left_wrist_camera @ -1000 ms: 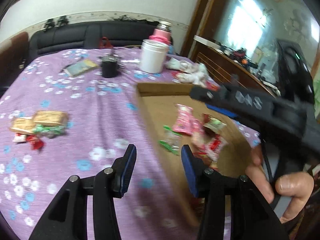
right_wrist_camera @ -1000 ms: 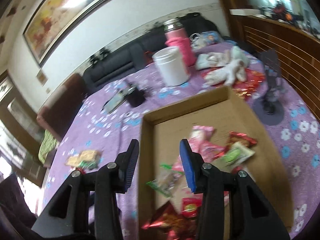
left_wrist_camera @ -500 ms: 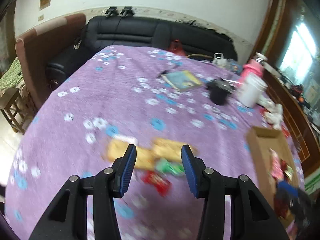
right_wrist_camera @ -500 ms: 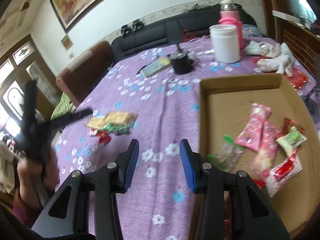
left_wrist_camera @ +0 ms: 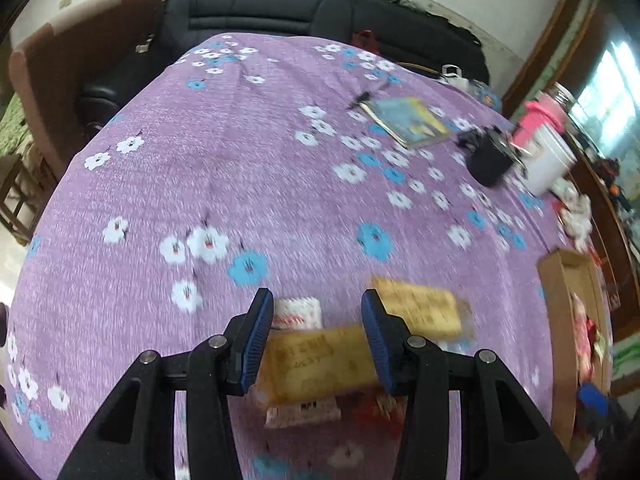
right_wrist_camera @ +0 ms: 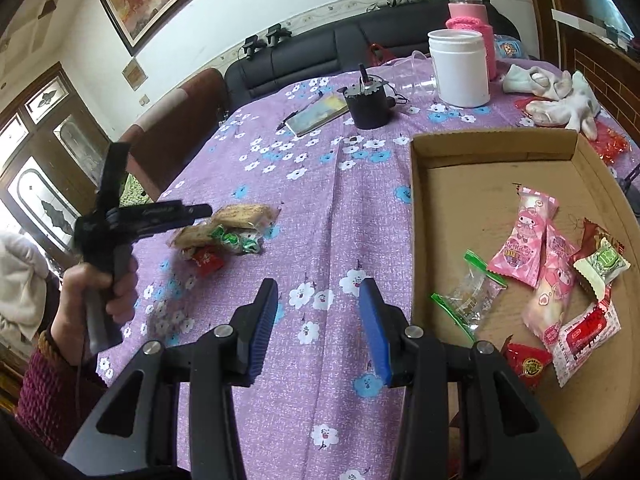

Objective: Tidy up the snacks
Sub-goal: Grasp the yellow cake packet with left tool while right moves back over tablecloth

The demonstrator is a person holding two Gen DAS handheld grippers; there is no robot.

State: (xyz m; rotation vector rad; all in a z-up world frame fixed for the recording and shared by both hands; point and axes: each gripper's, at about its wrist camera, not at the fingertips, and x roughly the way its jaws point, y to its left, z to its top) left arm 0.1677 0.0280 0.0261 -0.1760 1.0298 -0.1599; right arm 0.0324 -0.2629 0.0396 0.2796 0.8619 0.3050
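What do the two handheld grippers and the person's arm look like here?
Both the left gripper and right gripper have black angular frames, silver pivot bolts and ribbed blue pads. The left hand is bare, with a dark red knit sleeve and a brown wrist band.

Loose on the purple flowered tablecloth (right_wrist_camera: pixel 328 216) lies one small heap of snacks: two tan cracker packets (right_wrist_camera: pixel 244 216), one green-and-white wrapped sweet (right_wrist_camera: pixel 234 242) and one small red packet (right_wrist_camera: pixel 208 260).

Inside the one shallow brown cardboard box (right_wrist_camera: pixel 496 148) there are two pink cartoon-printed packets (right_wrist_camera: pixel 524 244), one clear bag with green edges (right_wrist_camera: pixel 472 294), one green-and-white sachet (right_wrist_camera: pixel 602 266), one red-and-white packet (right_wrist_camera: pixel 584 342) and one dark red sweet (right_wrist_camera: pixel 526 364) (a further red wrapper may hide behind the sachet).

Farther back stand one white plastic jar (right_wrist_camera: pixel 460 68), one pink-sleeved bottle (right_wrist_camera: pixel 470 16) and one black cup (right_wrist_camera: pixel 366 106).
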